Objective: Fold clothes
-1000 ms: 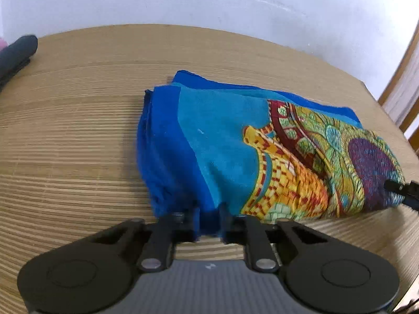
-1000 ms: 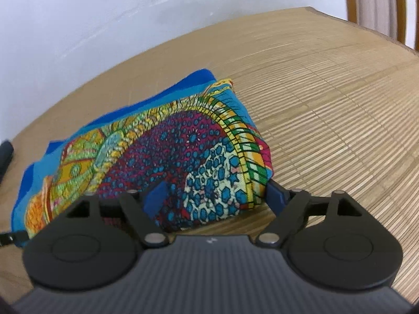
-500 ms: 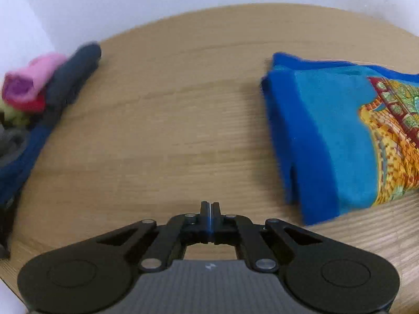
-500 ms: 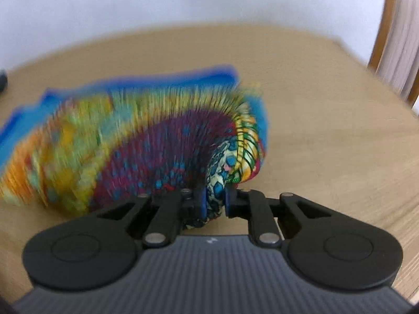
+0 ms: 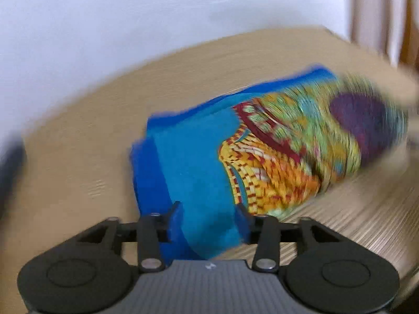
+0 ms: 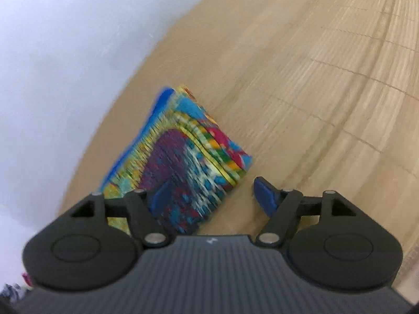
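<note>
A folded cloth (image 5: 199, 157), blue at one end and brightly patterned at the other, lies on the wooden table (image 5: 78, 136). In the left wrist view my left gripper (image 5: 209, 218) straddles the cloth's blue end, its jaws opening, with the cloth between the fingers. In the right wrist view the patterned end of the cloth (image 6: 188, 157) lies under my right gripper (image 6: 212, 195), whose jaws are opening. One fingertip (image 6: 159, 196) is over the cloth and the other stands on bare table (image 6: 314, 78), apart from it. Both views are blurred by motion.
A dark garment (image 5: 7, 162) shows blurred at the left edge of the left wrist view. A white wall (image 5: 131, 26) runs behind the table, with a curtain (image 5: 379, 13) at the far right. A bit of other clothing (image 6: 15, 287) shows at the bottom left.
The left gripper, shut over bare table beside the cloth half a second ago, now stands open around its blue end. The right gripper has let go of the patterned corner, and its view has rolled.
</note>
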### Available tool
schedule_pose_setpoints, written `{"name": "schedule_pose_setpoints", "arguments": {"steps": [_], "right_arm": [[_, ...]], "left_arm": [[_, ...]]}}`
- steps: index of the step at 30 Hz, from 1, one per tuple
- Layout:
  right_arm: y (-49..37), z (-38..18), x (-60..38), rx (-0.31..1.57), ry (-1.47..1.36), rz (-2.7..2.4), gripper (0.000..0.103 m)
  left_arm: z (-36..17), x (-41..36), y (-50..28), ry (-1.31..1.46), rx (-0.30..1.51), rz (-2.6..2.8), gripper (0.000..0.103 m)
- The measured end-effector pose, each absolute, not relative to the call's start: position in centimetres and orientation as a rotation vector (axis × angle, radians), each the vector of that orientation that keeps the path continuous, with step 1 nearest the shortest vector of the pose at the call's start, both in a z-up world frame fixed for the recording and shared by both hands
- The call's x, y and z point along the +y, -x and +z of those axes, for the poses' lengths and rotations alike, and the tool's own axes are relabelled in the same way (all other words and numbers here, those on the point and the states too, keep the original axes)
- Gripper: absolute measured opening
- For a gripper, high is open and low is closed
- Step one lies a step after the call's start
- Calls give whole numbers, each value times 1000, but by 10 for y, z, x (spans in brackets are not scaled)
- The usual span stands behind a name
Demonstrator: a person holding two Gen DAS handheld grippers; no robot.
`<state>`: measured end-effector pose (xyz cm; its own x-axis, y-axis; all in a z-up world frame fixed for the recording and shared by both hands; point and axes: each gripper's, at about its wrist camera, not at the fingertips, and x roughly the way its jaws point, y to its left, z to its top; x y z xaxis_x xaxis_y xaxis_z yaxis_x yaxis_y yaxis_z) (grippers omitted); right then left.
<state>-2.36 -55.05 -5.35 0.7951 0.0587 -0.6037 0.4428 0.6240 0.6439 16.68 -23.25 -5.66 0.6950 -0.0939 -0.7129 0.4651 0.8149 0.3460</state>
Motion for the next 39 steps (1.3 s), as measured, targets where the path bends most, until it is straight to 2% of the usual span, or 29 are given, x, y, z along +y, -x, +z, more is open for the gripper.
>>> {"name": "schedule_pose_setpoints", "arguments": {"steps": [3, 6, 9, 11, 12, 14, 15, 18, 22, 28, 31, 34, 37, 39], "right_arm": [[9, -55, -548, 603, -801, -211, 72], [-3, -57, -545, 575, -800, -214, 73], [-12, -60, -541, 547, -835, -220, 73], [-15, -61, -540, 528, -837, -227, 73], [-18, -61, -539, 518, -827, -235, 69], [-25, -62, -538, 530, -807, -262, 24], [-27, -61, -539, 532, -802, -268, 15], [-34, -45, -535, 510, -751, -248, 15], [-46, 12, -486, 476, -402, -106, 15], [-35, 71, -342, 372, 141, 278, 15], [-28, 61, -275, 369, 271, 456, 14], [-36, 19, -217, 456, 346, 593, 16], [-31, -17, -184, 599, 296, 690, 21], [-24, -18, -184, 616, 225, 708, 27]], "left_arm": [[-77, -247, -160, -661, 728, -421, 62], [-83, -246, -176, -567, 767, -406, 64], [-85, -234, -203, -379, 854, -374, 56], [-84, -233, -209, -343, 867, -378, 56], [-83, -234, -209, -340, 871, -384, 56], [-79, -232, -208, -330, 885, -399, 57], [-76, -228, -208, -305, 893, -401, 58], [-65, -210, -206, -189, 917, -396, 59], [-51, -171, -200, 10, 924, -327, 59], [-35, -121, -181, 126, 880, -172, 59], [-35, -102, -168, 148, 875, -112, 61], [-39, -86, -157, 162, 887, -63, 61], [-44, -74, -148, 184, 909, -38, 61], [-43, -69, -144, 195, 909, -43, 62]]}}
